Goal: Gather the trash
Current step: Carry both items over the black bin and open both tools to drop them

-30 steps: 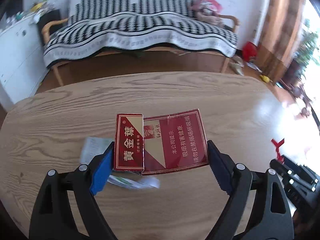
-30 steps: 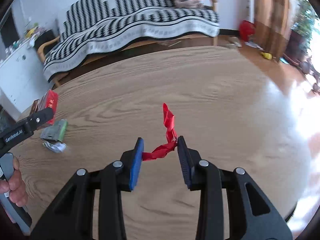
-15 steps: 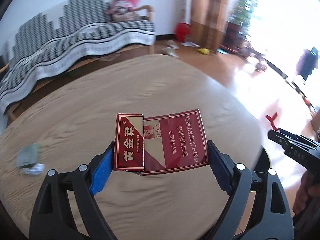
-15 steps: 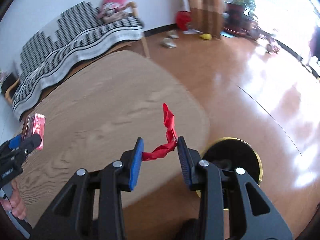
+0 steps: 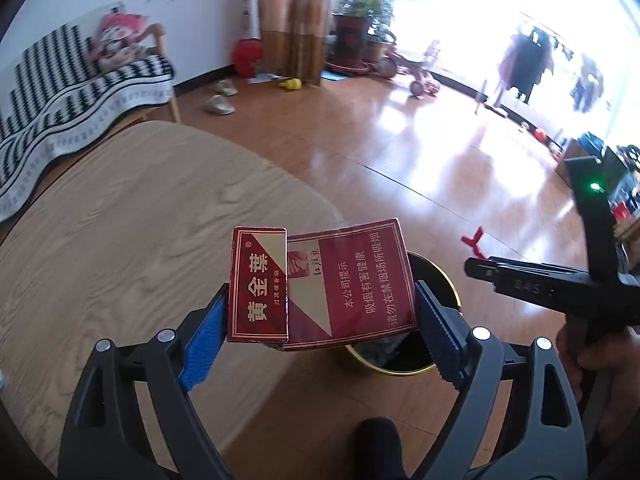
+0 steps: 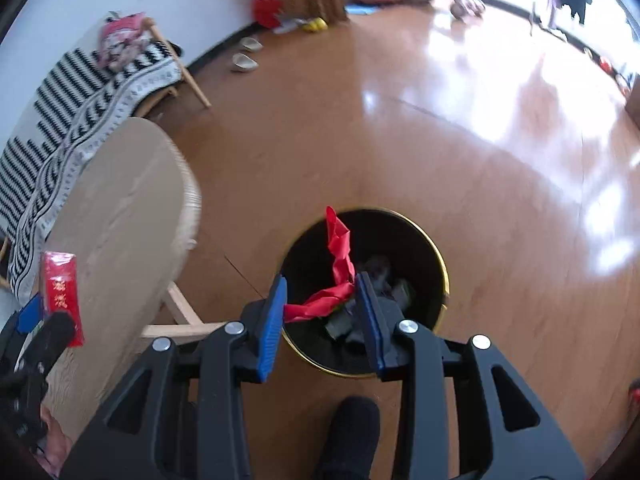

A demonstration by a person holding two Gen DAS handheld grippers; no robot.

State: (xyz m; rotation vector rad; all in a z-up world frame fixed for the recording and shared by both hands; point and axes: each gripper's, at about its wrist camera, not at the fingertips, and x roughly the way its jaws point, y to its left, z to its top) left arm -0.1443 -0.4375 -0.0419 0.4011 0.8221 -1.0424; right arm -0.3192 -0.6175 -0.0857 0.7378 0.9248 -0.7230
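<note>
Step in hand: transfer to bin; both loads are carried, neither yet dropped.

Left gripper (image 5: 320, 320): jaws clenched on a flattened red-and-cream cardboard cigarette pack (image 5: 324, 284), its torn lid flap upright at the left. In the left wrist view the pack sits over the near edge of the round black waste bin with a gold rim (image 5: 404, 370), which stands on the wooden floor just beside the light oak oval counter (image 5: 120, 232). Most of the bin mouth is hidden behind the pack.

Right gripper (image 6: 320, 308): jaws grasping a twisted red ribbon strip (image 6: 340, 264) by its lower end; the free end stands up. In the right wrist view the ribbon lies directly over the bin's opening (image 6: 442, 276), and dark crumpled trash is visible inside.

Judgement: the right load is well centred, so the next move calls only for releasing the jaws; the ribbon is light and may cling to a pad, so a small shake may be needed. The left load looks short of centre. It should advance over the opening before release, or the flat pack could strike the rim and land on the floor.
</note>
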